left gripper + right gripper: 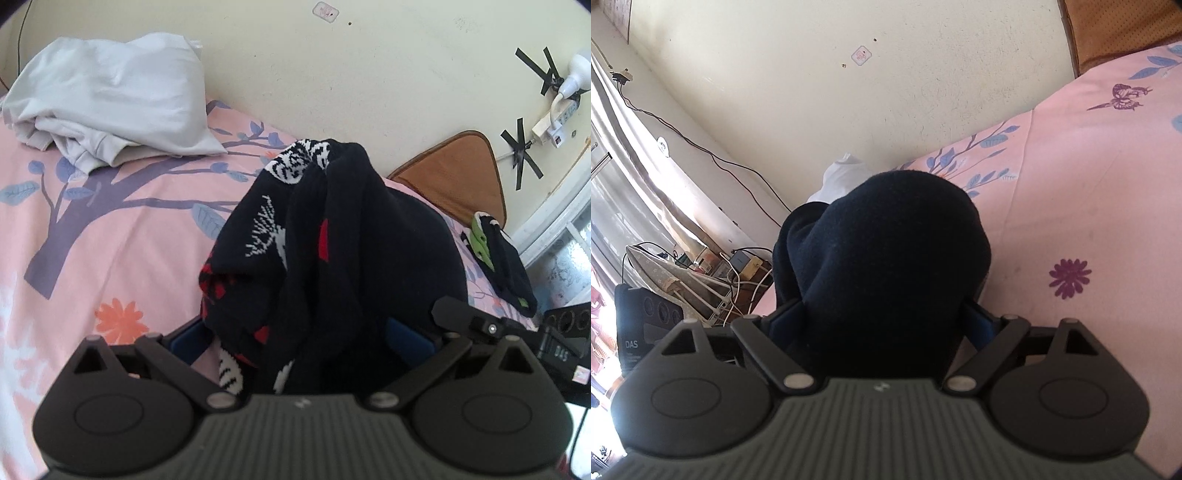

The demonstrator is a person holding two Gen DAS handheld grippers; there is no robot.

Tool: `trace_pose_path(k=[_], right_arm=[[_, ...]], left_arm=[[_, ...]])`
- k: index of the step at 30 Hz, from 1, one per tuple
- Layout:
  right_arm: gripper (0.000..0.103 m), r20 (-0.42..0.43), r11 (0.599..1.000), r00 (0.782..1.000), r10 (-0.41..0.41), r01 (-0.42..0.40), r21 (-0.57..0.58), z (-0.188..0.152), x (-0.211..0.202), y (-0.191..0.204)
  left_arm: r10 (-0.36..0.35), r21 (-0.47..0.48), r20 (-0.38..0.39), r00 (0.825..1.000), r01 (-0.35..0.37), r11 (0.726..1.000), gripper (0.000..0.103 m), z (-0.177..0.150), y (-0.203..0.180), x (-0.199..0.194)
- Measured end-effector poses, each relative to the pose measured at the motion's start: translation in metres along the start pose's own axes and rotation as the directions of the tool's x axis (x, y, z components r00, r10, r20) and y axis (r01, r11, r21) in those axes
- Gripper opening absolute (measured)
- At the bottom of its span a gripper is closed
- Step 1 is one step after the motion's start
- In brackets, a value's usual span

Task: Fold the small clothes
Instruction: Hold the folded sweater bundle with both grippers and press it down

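A dark navy sock with white and red patterns [314, 240] is bunched between the fingers of my left gripper [299, 336], which is shut on it above the pink floral bedsheet [110, 229]. Its blue pads [188, 341] show at either side of the cloth. My right gripper [882, 314] is shut on plain dark navy sock fabric [886, 240] that covers its fingertips. Part of the right gripper [476, 321] shows at the right in the left wrist view. Whether both hold the same sock I cannot tell.
A crumpled white garment [110, 99] lies at the bed's far left. A black sock with green marks [506, 266] lies at the right near a brown cushion [454, 173]. The cream wall [849, 92] is behind. An ironing board with cables [694, 280] stands beyond the bed edge.
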State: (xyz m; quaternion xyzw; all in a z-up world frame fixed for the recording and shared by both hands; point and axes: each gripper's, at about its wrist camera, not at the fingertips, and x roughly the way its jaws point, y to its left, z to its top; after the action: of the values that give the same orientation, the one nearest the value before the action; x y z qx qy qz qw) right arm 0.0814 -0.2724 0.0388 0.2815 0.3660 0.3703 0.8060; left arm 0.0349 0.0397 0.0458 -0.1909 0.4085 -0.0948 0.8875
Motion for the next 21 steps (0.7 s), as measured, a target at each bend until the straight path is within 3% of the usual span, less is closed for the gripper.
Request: trace_pose_path(k=[4,12,21], right_arm=[[0.091,-0.001,1.000,1.000,-0.005,0.005,-0.004,0.000,0.000,0.000],[0.092,0.000,1.000,1.000,-0.013,0.013,-0.012,0.000,-0.001,0.002],[0.096,0.010,0.998,0.999,-0.054,0.054,-0.037,-0.004,-0.005,0.007]], left_arm=[[0.078,0.052,0.037,0.996,-0.080,0.995,0.103,-0.005,-0.013,0.004],[0.157,0.091,0.132,0.979,-0.170,0.981,0.103,-0.021,-0.018,-0.001],[0.170,0.082,0.144,0.975,-0.183,0.980,0.103,-0.024,-0.018,-0.007]])
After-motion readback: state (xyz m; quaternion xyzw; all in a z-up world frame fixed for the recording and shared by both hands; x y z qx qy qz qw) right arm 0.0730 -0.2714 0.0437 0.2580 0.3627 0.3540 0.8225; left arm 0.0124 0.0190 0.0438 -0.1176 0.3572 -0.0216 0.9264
